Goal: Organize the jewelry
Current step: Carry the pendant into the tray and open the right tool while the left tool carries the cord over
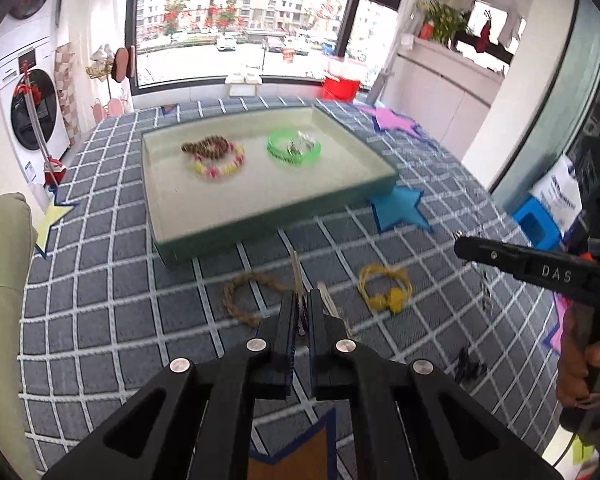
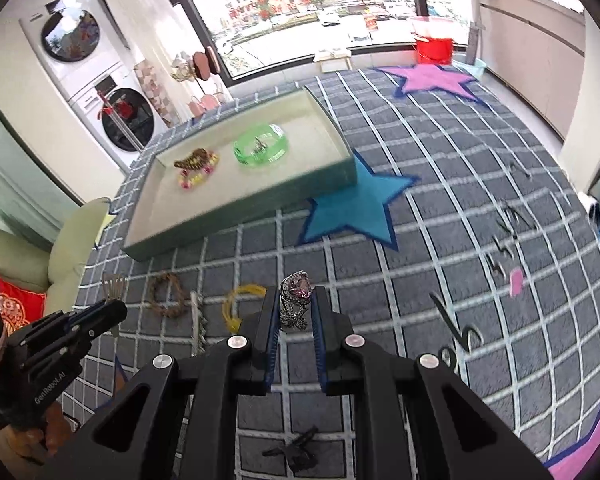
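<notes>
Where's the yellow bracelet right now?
Yellow bracelet lies on the checked rug, near side of the tray, right of the brown rope bracelet.

I am seeing the tray (image 1: 380, 190) lying on the rug (image 1: 100, 320), with two bracelet heaps (image 1: 216, 156) sitting in its left part and a bangle (image 1: 294, 148) to their right. Nearer me than the tray, a braided loop (image 1: 244, 296) is lying left of a thin loop (image 1: 384, 286) on the rug.
</notes>
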### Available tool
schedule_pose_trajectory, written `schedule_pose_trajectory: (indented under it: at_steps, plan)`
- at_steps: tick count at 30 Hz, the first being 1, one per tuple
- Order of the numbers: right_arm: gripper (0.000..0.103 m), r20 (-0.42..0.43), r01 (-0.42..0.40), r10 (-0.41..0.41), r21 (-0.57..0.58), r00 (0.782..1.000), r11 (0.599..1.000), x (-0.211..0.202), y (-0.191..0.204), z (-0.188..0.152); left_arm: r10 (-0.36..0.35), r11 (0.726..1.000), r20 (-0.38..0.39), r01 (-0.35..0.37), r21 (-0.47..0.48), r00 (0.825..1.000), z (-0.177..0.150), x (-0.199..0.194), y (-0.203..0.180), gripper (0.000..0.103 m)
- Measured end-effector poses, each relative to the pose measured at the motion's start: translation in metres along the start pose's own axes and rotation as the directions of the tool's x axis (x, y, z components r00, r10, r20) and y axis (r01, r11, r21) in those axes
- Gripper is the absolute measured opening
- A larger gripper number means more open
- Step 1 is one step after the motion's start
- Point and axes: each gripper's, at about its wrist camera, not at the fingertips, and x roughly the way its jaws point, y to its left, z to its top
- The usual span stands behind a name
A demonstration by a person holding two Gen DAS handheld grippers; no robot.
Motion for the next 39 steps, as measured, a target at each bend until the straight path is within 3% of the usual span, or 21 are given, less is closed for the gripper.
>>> schedule_pose_trajectory:
  at_steps: [16,28,39]
  plan:
    - [0.017,0.014,-0.055,0.056,-0.064,0.998,0.996,0.032,0.023,0.088,0.038,0.993,0.054,-0.031,-0.116,0.998,0.071,0.026,0.048,0.019]
    - [0.017,-0.012,-0.031,0.03,-0.075,0.999,0.997,0.096,0.022,0.15,0.131,0.985,-0.008,-0.131,-0.108,0.991,0.115,0.094,0.079,0.019]
    - [0.017,-0.053,0.018,-0.021,-0.058,0.998,0.998,0.151,0.007,0.169,0.174,0.978,-0.058,-0.18,-0.11,0.983,0.125,0.135,0.097,0.019]
